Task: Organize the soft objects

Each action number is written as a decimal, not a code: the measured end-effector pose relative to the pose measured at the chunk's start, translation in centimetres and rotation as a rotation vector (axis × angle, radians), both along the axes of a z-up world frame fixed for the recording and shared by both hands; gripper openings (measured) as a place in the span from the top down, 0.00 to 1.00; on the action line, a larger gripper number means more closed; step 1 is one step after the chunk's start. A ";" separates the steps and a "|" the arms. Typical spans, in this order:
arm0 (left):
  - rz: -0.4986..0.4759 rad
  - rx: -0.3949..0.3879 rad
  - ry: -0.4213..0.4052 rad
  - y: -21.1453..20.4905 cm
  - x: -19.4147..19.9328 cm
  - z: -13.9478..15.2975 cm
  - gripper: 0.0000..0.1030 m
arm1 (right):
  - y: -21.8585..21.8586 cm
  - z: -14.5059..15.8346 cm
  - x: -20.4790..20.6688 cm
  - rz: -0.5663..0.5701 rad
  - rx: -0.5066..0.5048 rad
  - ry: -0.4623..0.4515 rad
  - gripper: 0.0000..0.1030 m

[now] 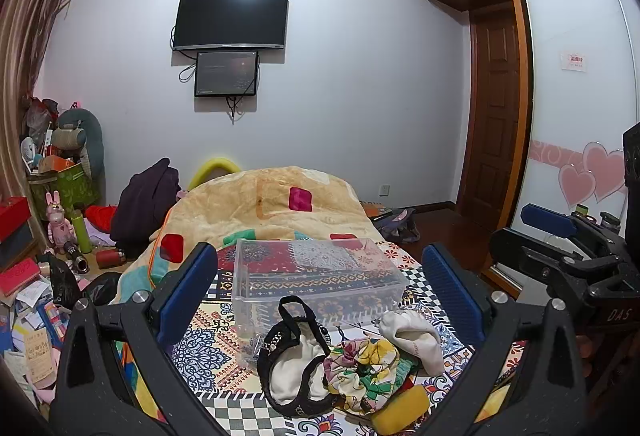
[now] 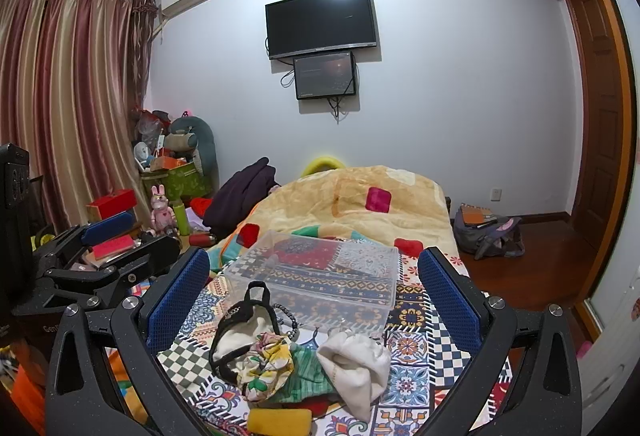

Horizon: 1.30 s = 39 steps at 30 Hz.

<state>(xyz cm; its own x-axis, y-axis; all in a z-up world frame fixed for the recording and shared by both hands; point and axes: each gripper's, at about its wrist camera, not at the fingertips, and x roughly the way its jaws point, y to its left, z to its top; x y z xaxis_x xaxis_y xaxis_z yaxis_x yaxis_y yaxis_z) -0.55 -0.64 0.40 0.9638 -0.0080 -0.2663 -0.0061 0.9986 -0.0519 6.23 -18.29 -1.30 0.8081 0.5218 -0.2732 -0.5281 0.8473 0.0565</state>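
While spread wide and empty, left gripper (image 1: 316,296) and right gripper (image 2: 316,300) frame the soft pile (image 1: 344,360) low at centre frame, before clear bin (image 1: 316,276).

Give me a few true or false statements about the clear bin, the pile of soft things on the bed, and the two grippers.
1. The clear plastic bin holds no soft items. True.
2. The left gripper is shut on a sock. False: it is open and holds nothing.
3. The white sock lies in the pile in front of the bin. True.
4. The right gripper is open. True.
5. The yellow sponge sits inside the bin. False: it lies on the bedspread, nearest the camera.
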 end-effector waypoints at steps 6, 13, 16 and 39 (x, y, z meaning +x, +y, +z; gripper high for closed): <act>-0.001 -0.001 0.000 -0.1 0.0 0.0 0.00 | 0.0 0.0 0.0 -0.001 0.000 0.000 0.00; -0.004 0.001 0.008 -0.3 0.1 -0.1 0.00 | 0.1 -0.1 -0.2 0.000 0.000 0.003 0.00; 0.000 0.002 0.024 -0.1 0.5 -0.5 0.00 | 0.2 -0.2 -0.1 -0.009 -0.005 0.012 0.00; 0.037 -0.063 0.440 5.0 9.7 -12.4 0.19 | -2.0 -9.9 8.7 0.003 -0.131 0.461 0.10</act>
<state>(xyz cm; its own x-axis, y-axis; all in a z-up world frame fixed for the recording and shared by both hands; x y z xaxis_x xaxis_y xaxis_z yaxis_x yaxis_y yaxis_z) 9.19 4.31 -12.03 0.7589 -0.0054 -0.6512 -0.0765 0.9923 -0.0973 14.90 -20.26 -11.15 0.5858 0.4610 -0.6665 -0.4755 0.8615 0.1780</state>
